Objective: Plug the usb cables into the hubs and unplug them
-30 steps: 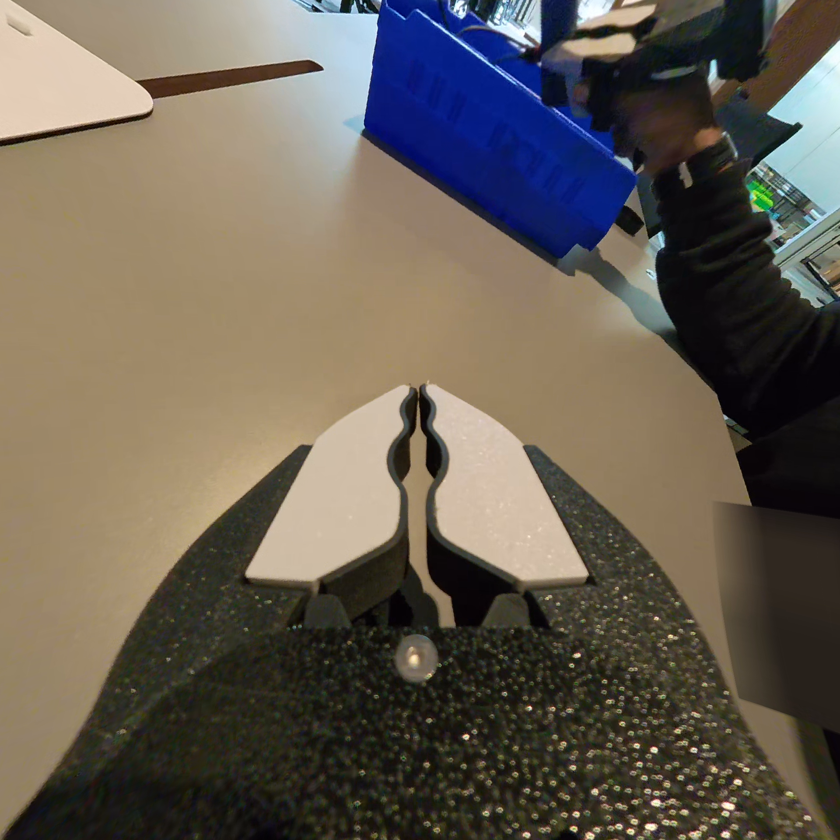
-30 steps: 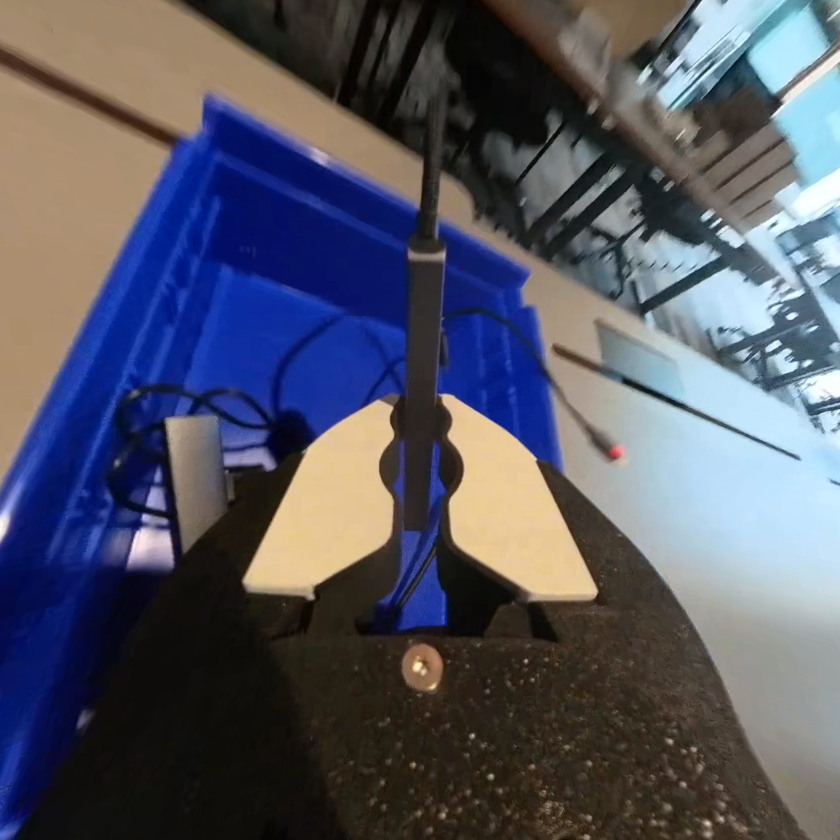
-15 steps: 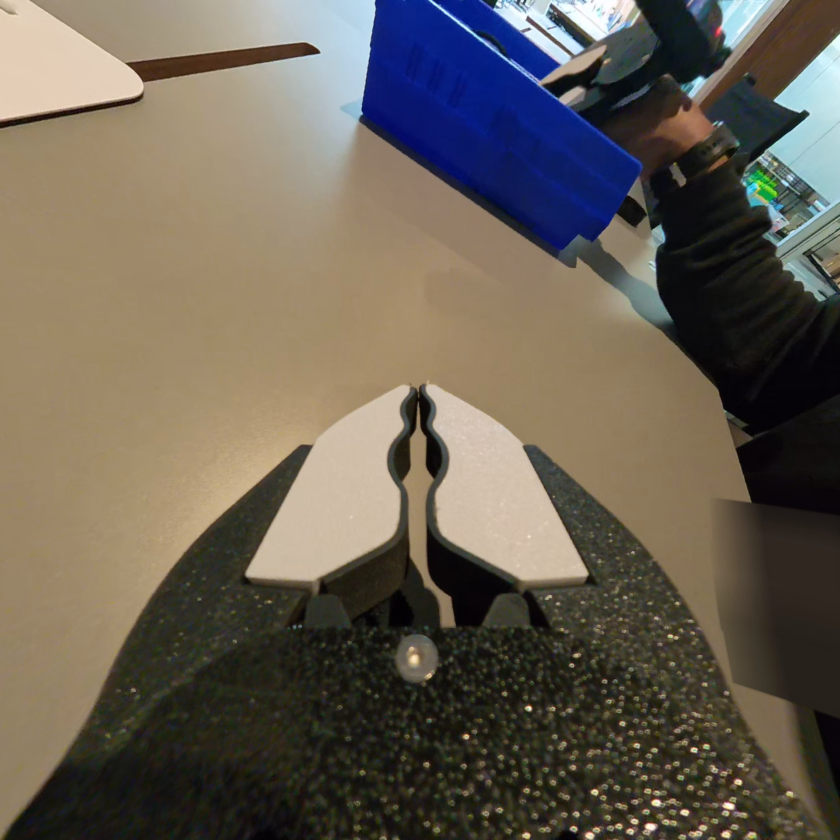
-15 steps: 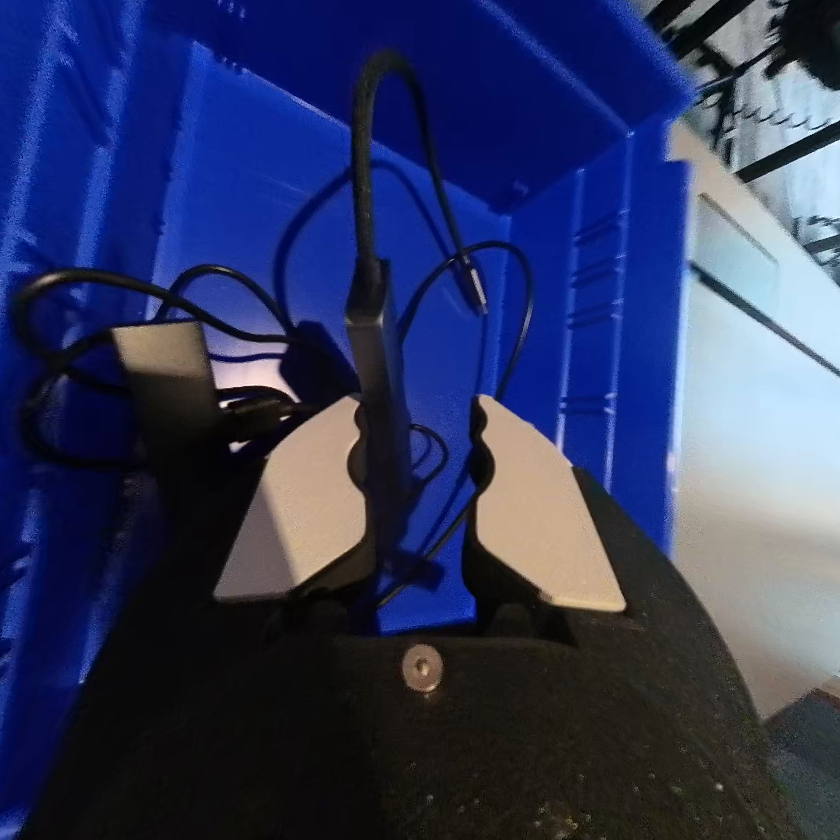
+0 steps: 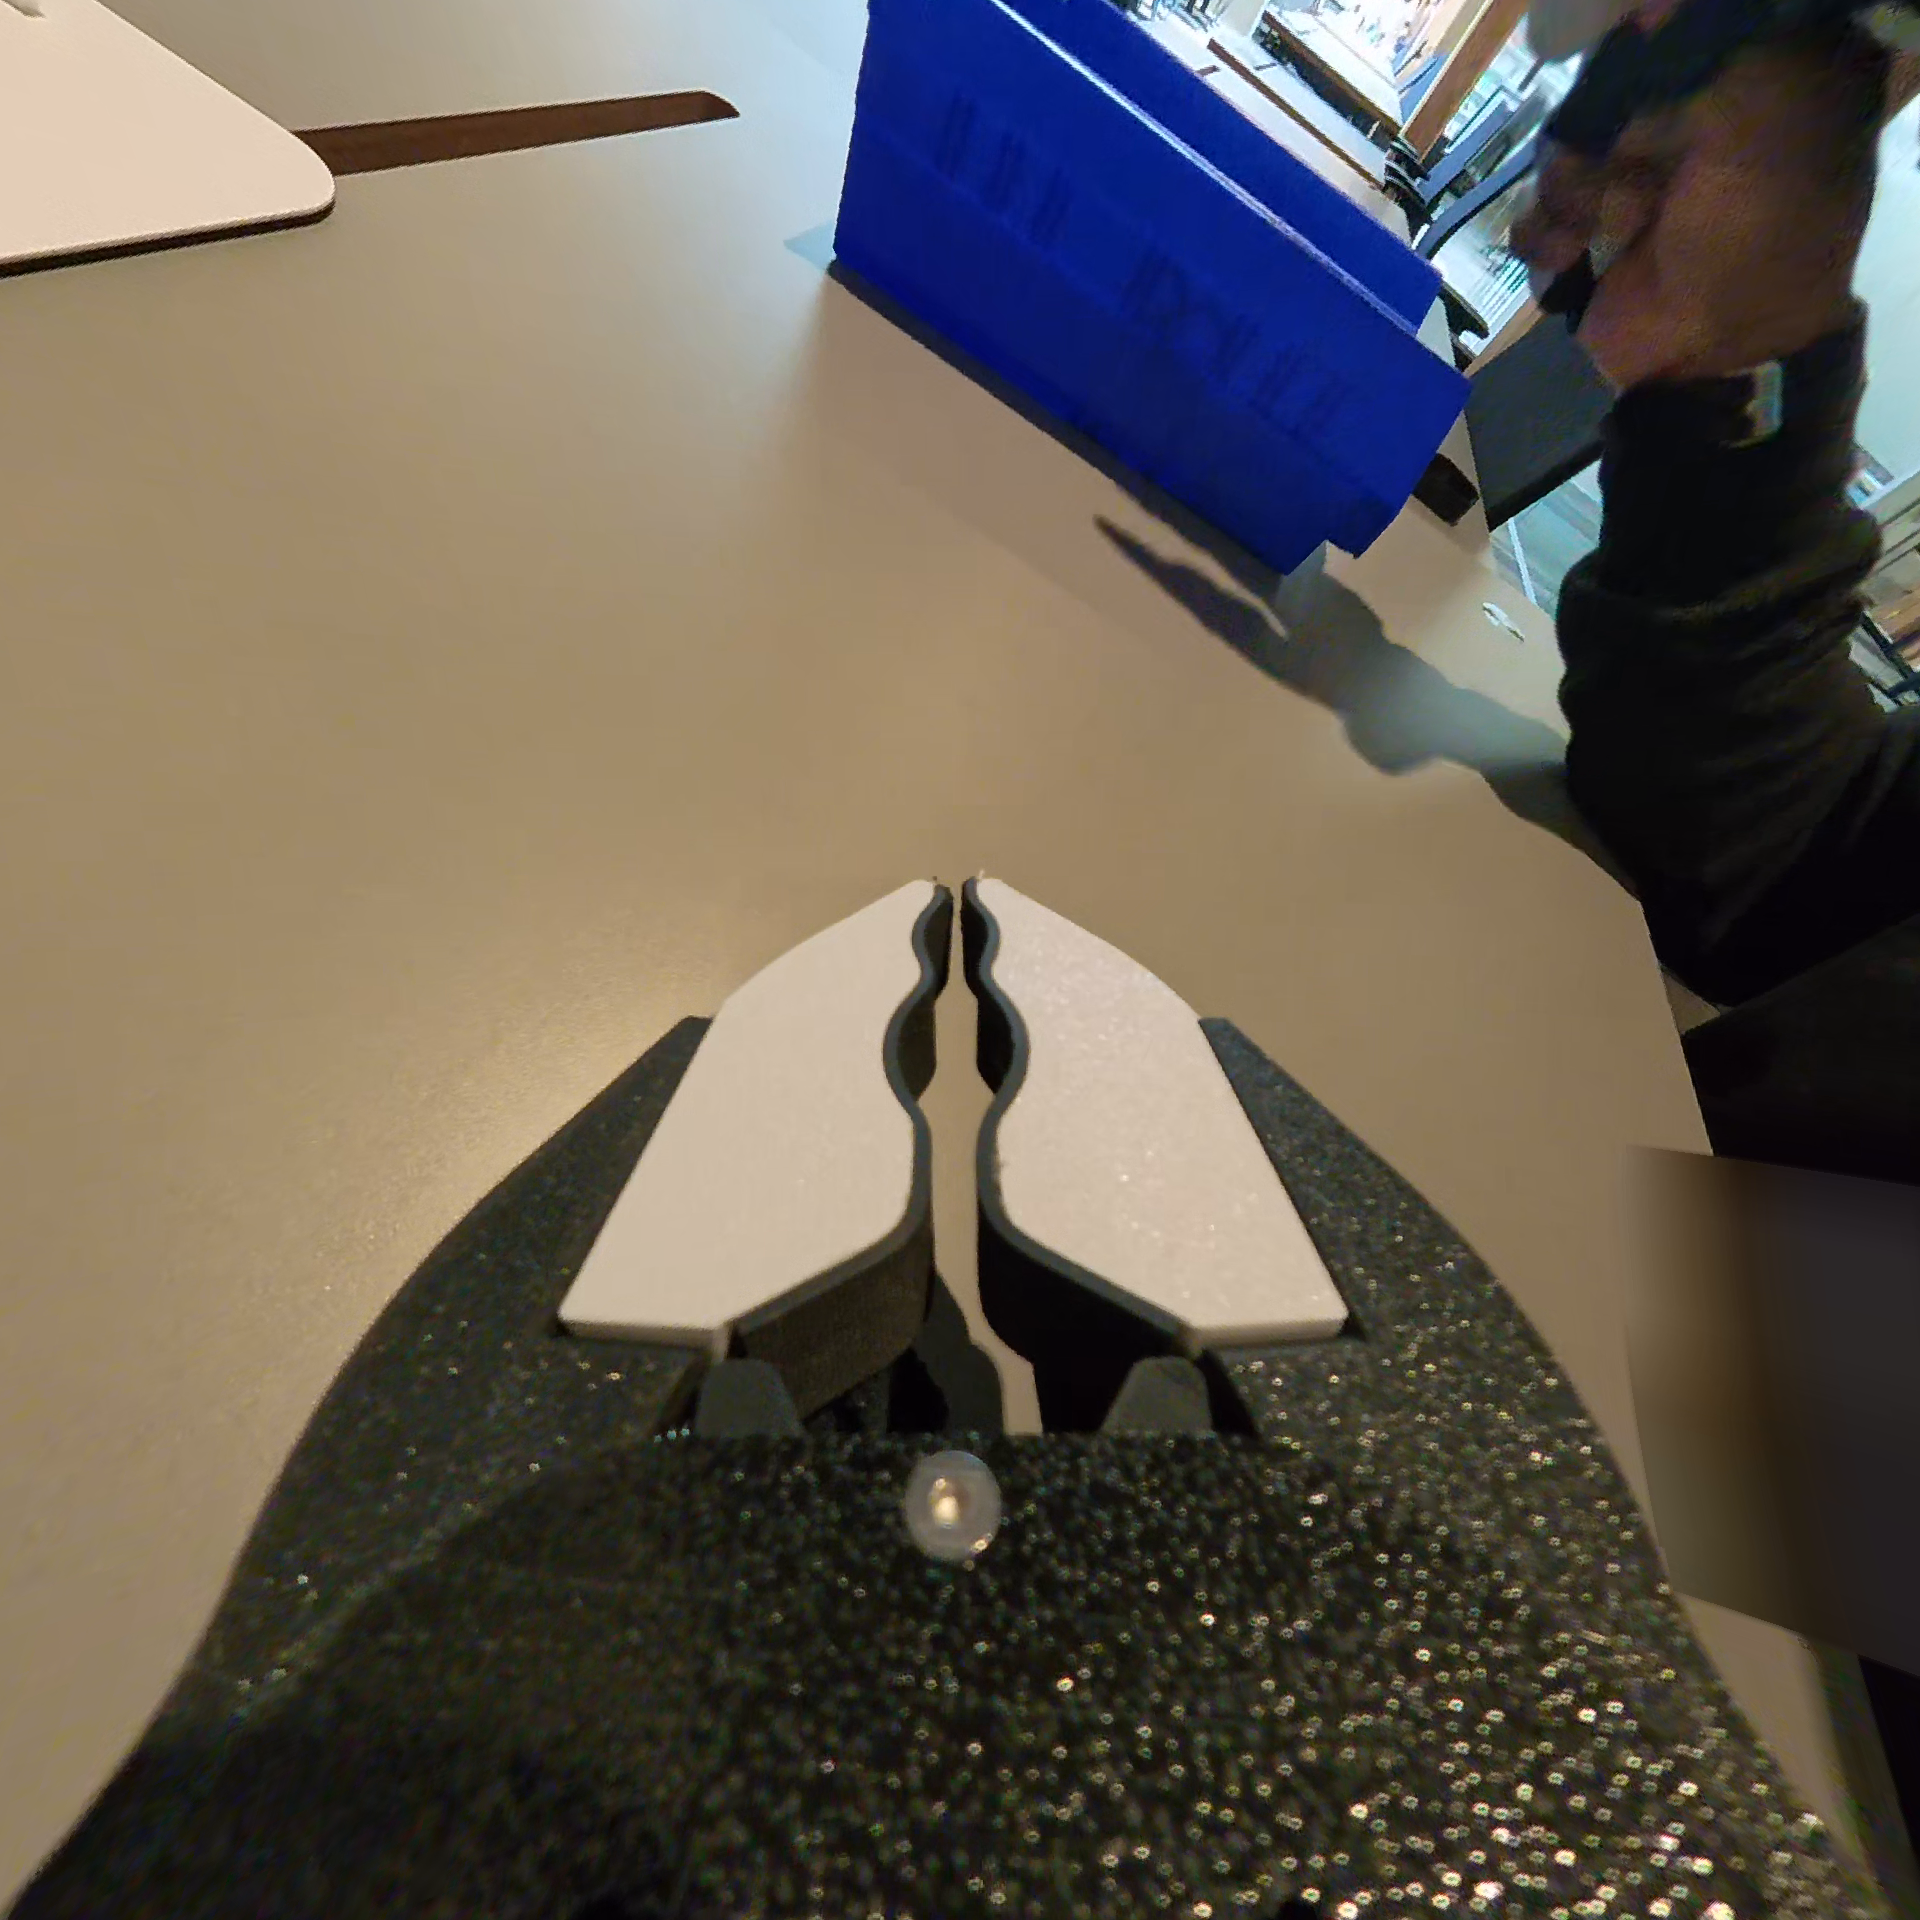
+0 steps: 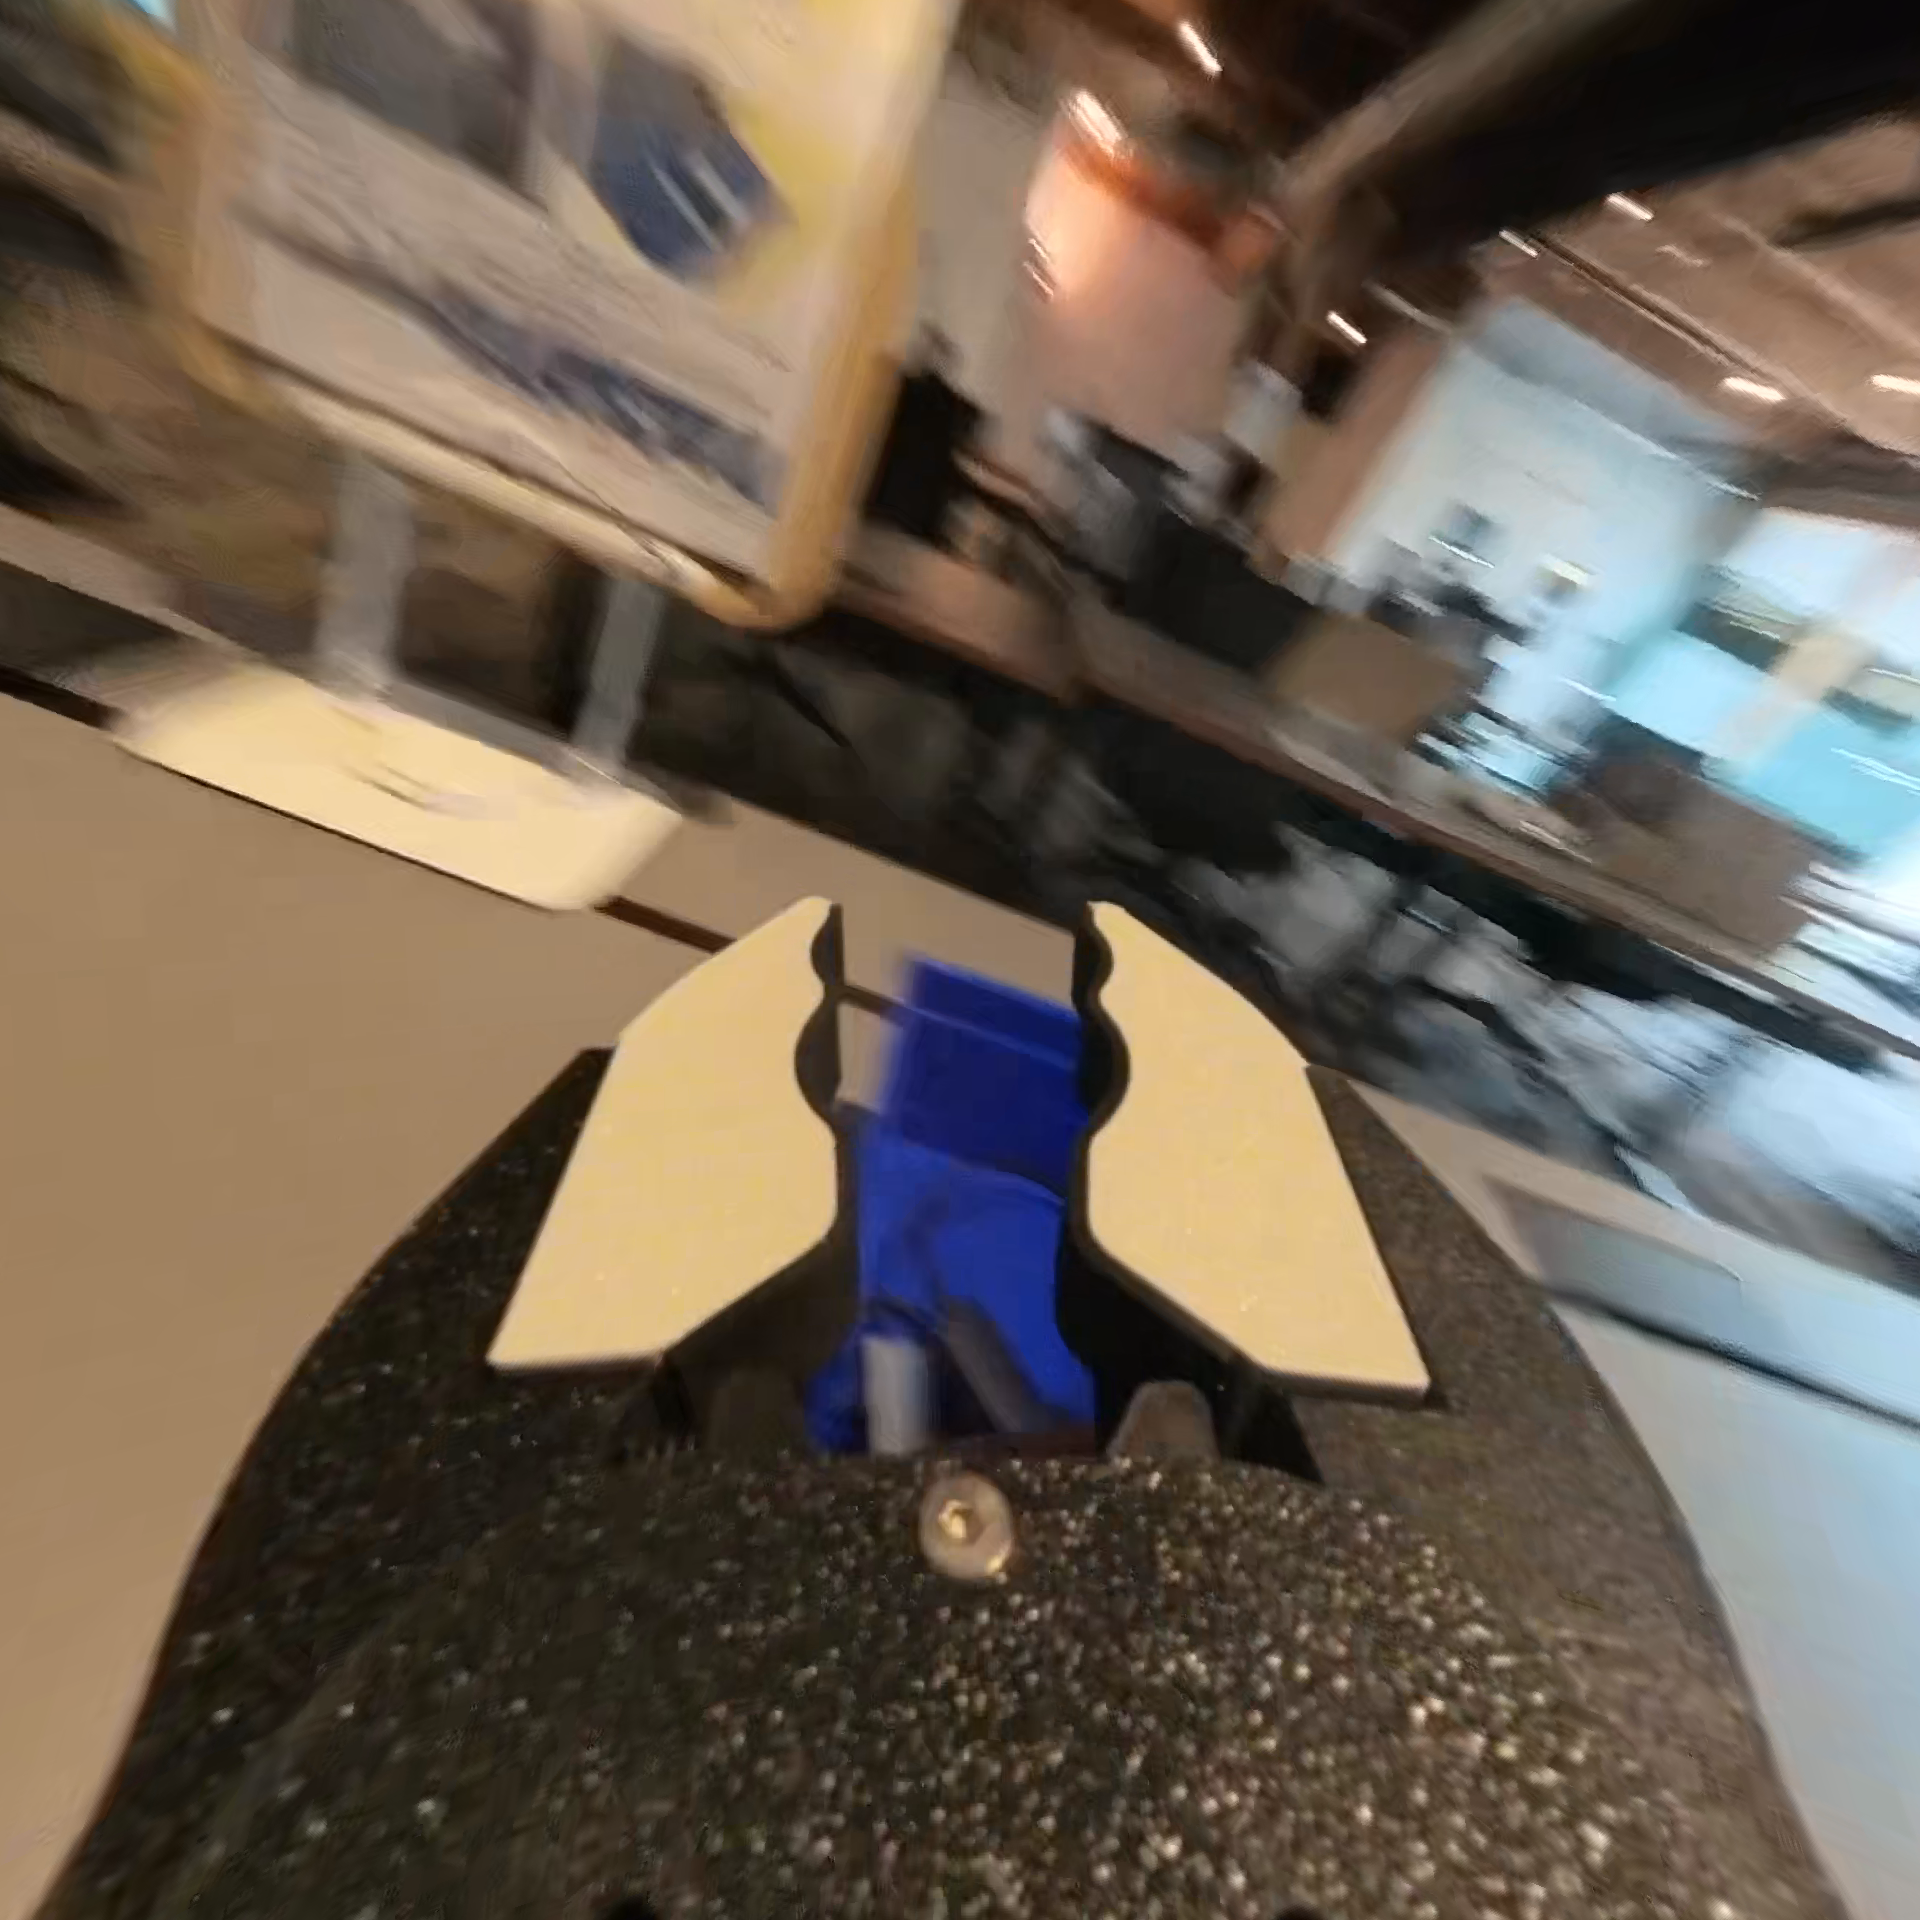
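My left gripper is shut and empty, low over the beige table. The blue bin stands at the far right of the table, its inside hidden in the left wrist view. My right gripper is open and empty, raised and tilted up over the blue bin, which shows blurred between its fingers. A grey hub and a dark one lie in the bin near the gripper's base. In the left wrist view the person's hand holds the right gripper up at the top right, blurred.
A white board lies at the table's far left beside a dark slot. The person's dark sleeve reaches over the table's right edge. A white device stands on the table in the blurred right wrist view, with office furniture behind.
My right gripper opened, let go of the dark hub into the blue bin, and then swung up and away. My left gripper stayed still and shut.
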A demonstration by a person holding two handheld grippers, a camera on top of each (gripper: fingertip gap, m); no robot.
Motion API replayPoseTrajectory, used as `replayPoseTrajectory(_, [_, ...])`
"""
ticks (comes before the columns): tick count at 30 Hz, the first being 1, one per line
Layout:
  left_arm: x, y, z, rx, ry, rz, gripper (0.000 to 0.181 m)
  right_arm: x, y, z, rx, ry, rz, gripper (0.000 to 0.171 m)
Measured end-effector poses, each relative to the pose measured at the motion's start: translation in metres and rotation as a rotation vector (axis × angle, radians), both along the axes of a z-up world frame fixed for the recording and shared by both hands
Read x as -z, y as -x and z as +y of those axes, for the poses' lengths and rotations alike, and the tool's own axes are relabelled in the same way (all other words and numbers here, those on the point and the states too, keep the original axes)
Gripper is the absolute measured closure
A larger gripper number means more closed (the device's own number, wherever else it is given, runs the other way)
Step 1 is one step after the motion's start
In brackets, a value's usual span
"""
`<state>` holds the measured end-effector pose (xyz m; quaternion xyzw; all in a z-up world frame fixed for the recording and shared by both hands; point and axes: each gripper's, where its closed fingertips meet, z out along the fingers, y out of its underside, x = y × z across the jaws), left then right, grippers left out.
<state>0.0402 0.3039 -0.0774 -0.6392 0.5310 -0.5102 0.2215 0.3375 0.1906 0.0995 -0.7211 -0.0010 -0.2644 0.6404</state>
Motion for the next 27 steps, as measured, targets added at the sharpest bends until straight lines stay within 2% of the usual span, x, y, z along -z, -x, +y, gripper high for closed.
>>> replayPoseTrajectory(2, [0.000,0.000,0.001,-0.002,0.002,0.000,0.180,-0.006,0.058,0.015,-0.243,-0.063,0.062,0.133])
replayPoseTrajectory(4, [0.000,0.000,0.001,-0.006,0.004,-0.003,0.180,0.008,0.121,0.031,-0.476,-0.028,0.130,0.132])
replayPoseTrajectory(7, [-0.002,0.001,0.003,-0.021,0.002,-0.011,0.179,0.054,0.205,0.048,-0.765,0.086,0.318,0.132])
replayPoseTrajectory(9, [-0.003,0.001,0.008,-0.046,-0.024,-0.021,0.179,0.092,0.241,0.054,-0.863,0.181,0.425,0.132])
replayPoseTrajectory(11, [-0.007,0.002,0.018,-0.094,-0.088,-0.042,0.178,0.126,0.259,0.058,-0.898,0.263,0.457,0.131])
replayPoseTrajectory(14, [-0.014,0.011,0.042,-0.211,-0.243,-0.043,0.173,0.157,0.264,0.064,-0.882,0.338,0.447,0.131])
replayPoseTrajectory(16, [-0.025,0.025,0.061,-0.303,-0.399,-0.013,0.169,0.164,0.264,0.065,-0.881,0.364,0.459,0.131])
replayPoseTrajectory(19, [-0.069,0.059,0.087,-0.441,-0.692,-0.006,0.166,0.165,0.263,0.067,-0.877,0.370,0.478,0.131])
replayPoseTrajectory(21, [-0.108,0.098,0.104,-0.555,-0.843,0.009,0.166,0.168,0.264,0.067,-0.885,0.392,0.491,0.131])
replayPoseTrajectory(23, [-0.144,0.155,0.123,-0.712,-0.902,0.041,0.166,0.169,0.265,0.067,-0.888,0.402,0.497,0.131])
replayPoseTrajectory(25, [-0.163,0.220,0.137,-0.851,-0.832,0.090,0.163,0.170,0.266,0.067,-0.892,0.413,0.496,0.131])
replayPoseTrajectory(27, [-0.161,0.289,0.152,-0.967,-0.723,0.231,0.160,0.170,0.267,0.066,-0.896,0.418,0.487,0.131])
